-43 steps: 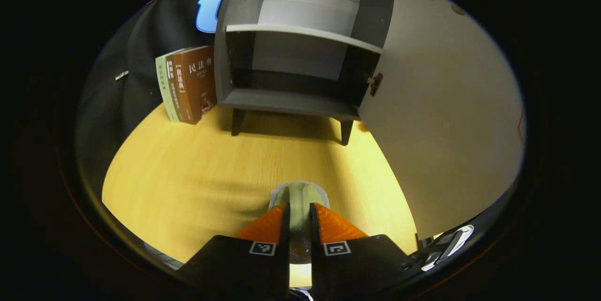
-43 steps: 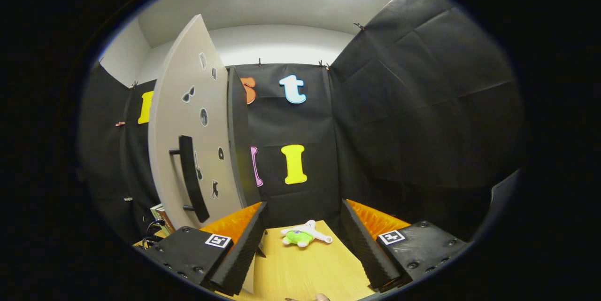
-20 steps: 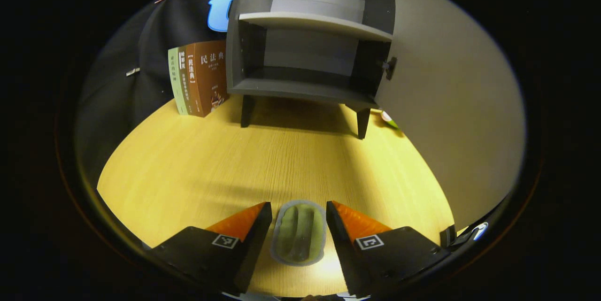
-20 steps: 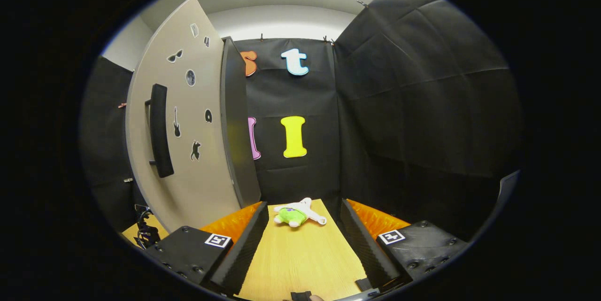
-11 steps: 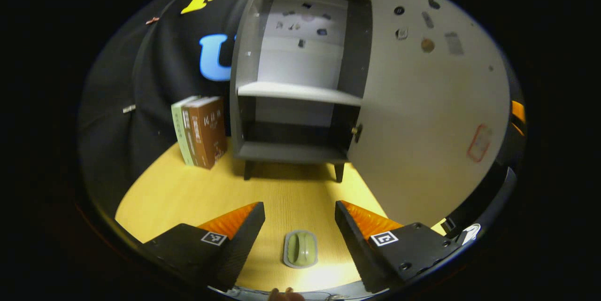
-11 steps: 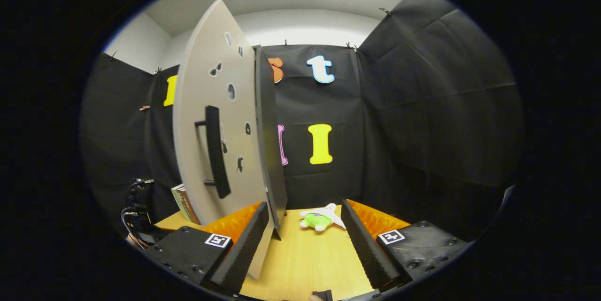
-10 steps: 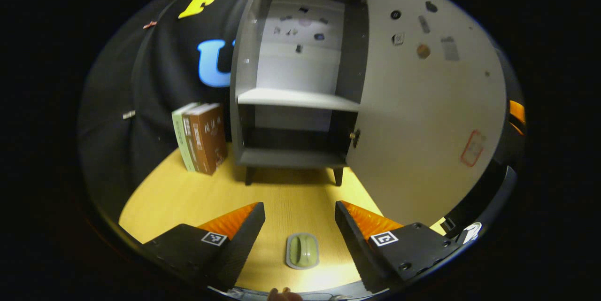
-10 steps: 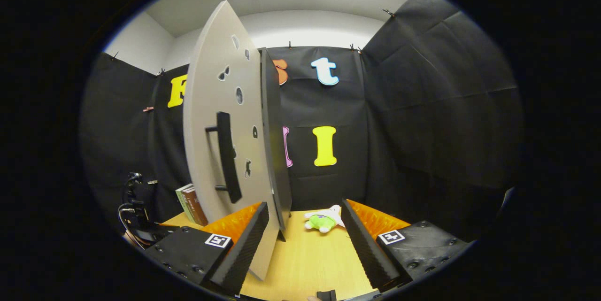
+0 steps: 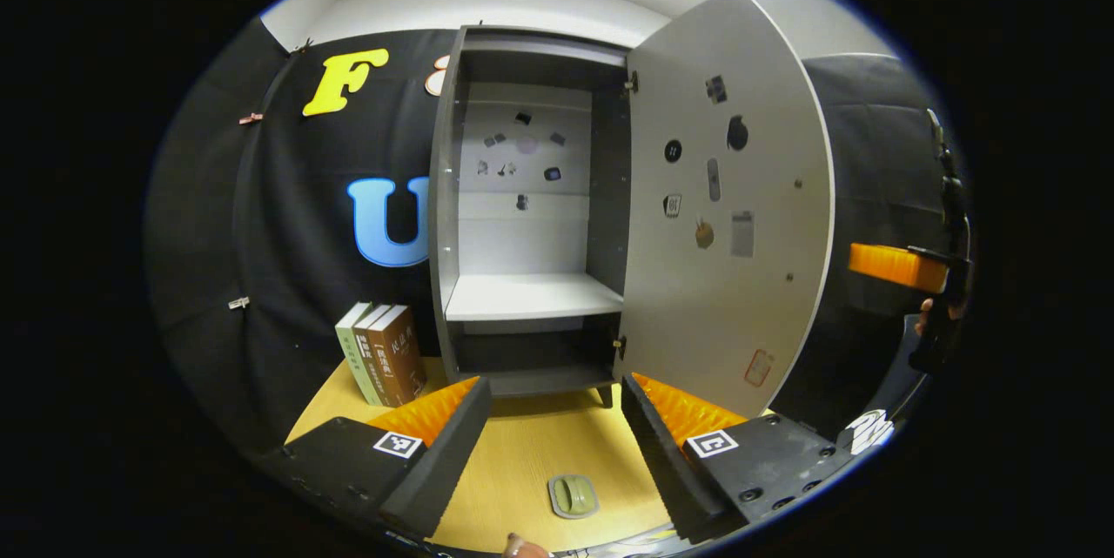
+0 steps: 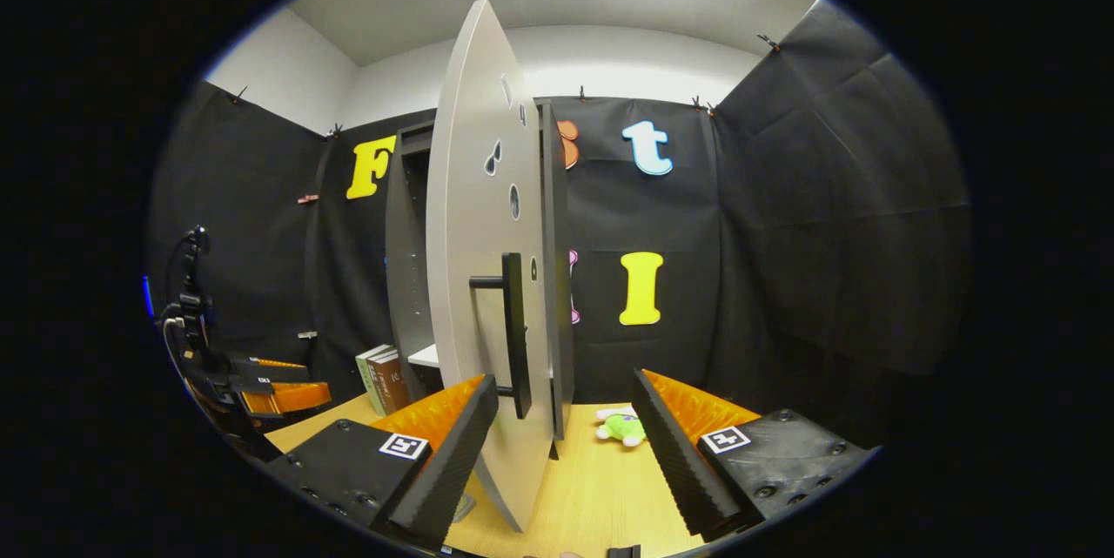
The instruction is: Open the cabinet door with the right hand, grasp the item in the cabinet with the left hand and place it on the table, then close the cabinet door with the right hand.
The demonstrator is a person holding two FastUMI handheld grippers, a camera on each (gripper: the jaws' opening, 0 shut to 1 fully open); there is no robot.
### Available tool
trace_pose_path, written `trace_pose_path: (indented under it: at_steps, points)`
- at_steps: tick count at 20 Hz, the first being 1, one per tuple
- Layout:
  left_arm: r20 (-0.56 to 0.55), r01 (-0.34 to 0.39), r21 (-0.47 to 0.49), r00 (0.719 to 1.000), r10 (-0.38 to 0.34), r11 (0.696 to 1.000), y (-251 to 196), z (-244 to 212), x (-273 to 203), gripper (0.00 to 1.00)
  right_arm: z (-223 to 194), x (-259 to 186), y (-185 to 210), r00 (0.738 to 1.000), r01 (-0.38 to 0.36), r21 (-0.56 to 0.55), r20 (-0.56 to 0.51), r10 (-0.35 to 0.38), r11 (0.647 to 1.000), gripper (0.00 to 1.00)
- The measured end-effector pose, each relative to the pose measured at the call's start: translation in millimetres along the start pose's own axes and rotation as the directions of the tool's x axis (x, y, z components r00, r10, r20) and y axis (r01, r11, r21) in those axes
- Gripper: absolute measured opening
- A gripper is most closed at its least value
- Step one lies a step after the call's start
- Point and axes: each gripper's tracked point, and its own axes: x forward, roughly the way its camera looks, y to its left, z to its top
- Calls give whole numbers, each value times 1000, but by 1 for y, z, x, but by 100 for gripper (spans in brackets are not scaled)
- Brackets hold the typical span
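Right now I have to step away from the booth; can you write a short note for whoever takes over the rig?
Left gripper: open, holding nothing, above the table.
Right gripper: open, facing the door's outer side, black handle just ahead, not gripped.
Item: green, on the table in front of the cabinet.
Cabinet door: wide open; shelves bare.
Done: door opened, item set down.
Left: close the door with the right gripper.

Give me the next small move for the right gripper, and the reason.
Probably ease the right gripper forward to the black handle and push the cabinet door shut. The green item already lies on the table, both grippers are open, and the door stands wide open.
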Motion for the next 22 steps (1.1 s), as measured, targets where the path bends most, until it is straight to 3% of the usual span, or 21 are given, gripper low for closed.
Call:
trace_pose_path:
  at_steps: [3, 6, 11, 12, 17, 22]
  points:
    - [28, -91, 4, 995, 91, 996, 26, 18, -2, 92, -7, 20, 9, 997, -74, -18, -22, 73, 997, 98]
    - [57, -135, -38, 989, 137, 990, 35, 33, -3, 92, -7, 35, 13, 988, -152, -13, -19, 151, 988, 97]
    - [22, -270, -30, 962, 271, 962, 64, 23, -11, 95, -14, 43, 22, 966, -257, 57, -27, 258, 965, 95]
    - [10, -279, -45, 960, 279, 959, 66, 19, -12, 97, -14, 45, 26, 962, -270, 62, -27, 272, 961, 100]
    - [-16, -285, -68, 959, 284, 956, 87, 11, -9, 94, -17, 48, 65, 953, -298, 48, -39, 300, 953, 98]
    - [-44, -217, -59, 976, 214, 974, 118, 3, 2, 95, -25, 65, 116, 957, -280, 68, -51, 284, 957, 98]
